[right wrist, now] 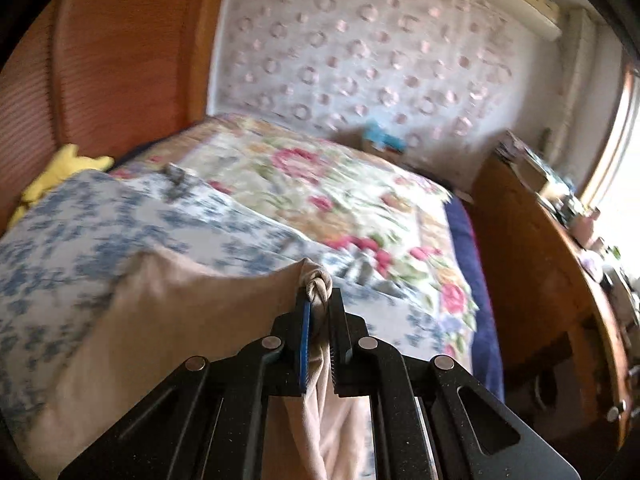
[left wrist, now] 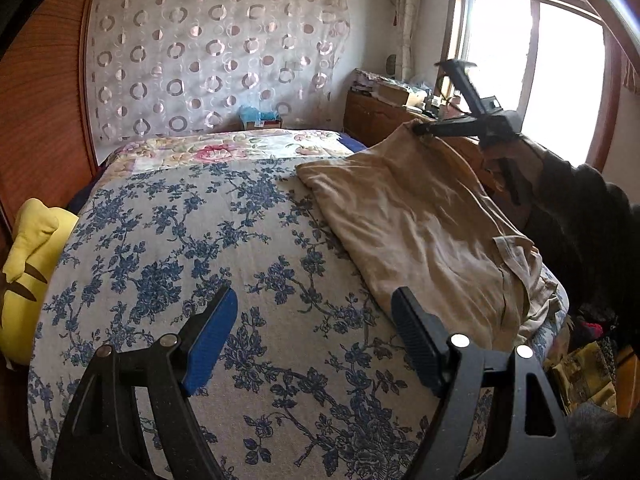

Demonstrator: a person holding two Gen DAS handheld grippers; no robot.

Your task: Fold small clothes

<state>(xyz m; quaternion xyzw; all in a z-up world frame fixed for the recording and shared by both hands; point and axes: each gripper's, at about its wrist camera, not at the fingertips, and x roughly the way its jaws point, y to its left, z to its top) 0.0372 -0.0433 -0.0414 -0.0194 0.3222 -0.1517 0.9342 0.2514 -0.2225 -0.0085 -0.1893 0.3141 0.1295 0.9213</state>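
- Bed [left wrist: 248, 280]: under both my tools, blue-flowered cover showing bare ahead of the left one.
- Garment [left wrist: 416, 220]: tan, mostly flat on the bed, just right of my left gripper [left wrist: 314, 340] and running up to my right gripper [right wrist: 320, 320]; I'd say no fold is done yet (one corner lifted, that's all).
- Right gripper: pressed together, pinching that corner.
- Left gripper: spread wide over the cover, holding nothing.

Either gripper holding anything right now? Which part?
The right gripper is shut on the beige garment, pinching a bunched far corner of it and lifting that off the bed. The left gripper is open and holds nothing.
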